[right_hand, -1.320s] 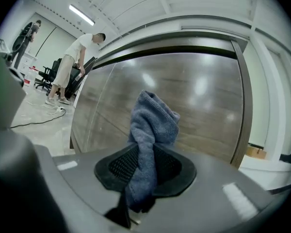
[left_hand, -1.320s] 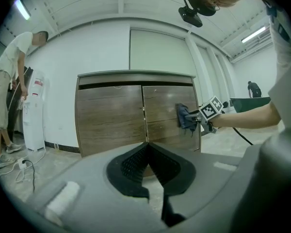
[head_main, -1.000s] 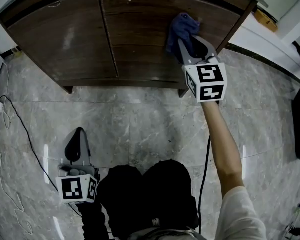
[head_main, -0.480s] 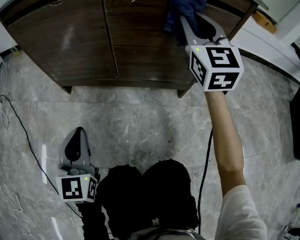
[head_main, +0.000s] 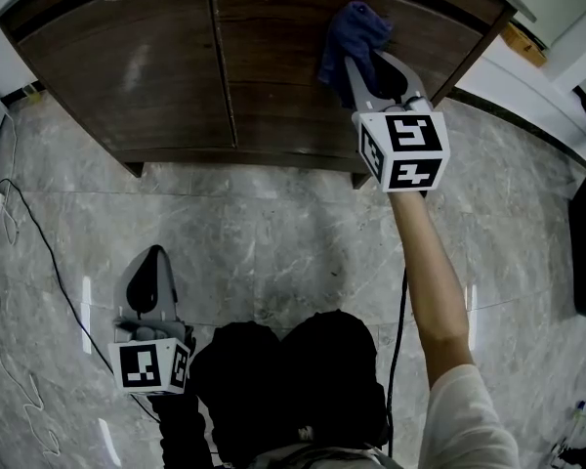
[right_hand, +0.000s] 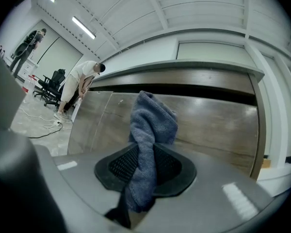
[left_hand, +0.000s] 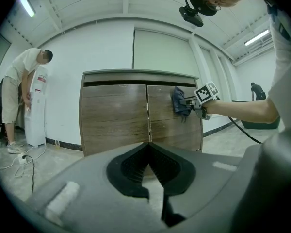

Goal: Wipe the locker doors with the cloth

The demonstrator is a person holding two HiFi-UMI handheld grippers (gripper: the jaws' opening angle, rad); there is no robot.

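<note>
The locker has two dark wooden doors, the left door [head_main: 127, 66] and the right door [head_main: 273, 76]. A blue cloth [head_main: 354, 35] is pressed against the upper part of the right door, and my right gripper [head_main: 369, 66] is shut on it. In the right gripper view the cloth [right_hand: 151, 125] stands bunched between the jaws of the right gripper [right_hand: 145, 169], close to the wood. My left gripper [head_main: 152, 262] hangs low over the floor, shut and empty, well away from the locker. The left gripper view shows the left gripper [left_hand: 148, 149] facing both doors and the cloth [left_hand: 179, 102].
The floor is grey marble tile [head_main: 273, 242]. White cables [head_main: 20, 233] trail on the left, and a black cable [head_main: 400, 311] runs under my right arm. A person [left_hand: 19, 96] bends at a white dispenser left of the locker. A cardboard box [head_main: 521, 39] lies to its right.
My right gripper carried the cloth up the right door towards its top edge, then came back down a little. The left gripper has stayed where it was.
</note>
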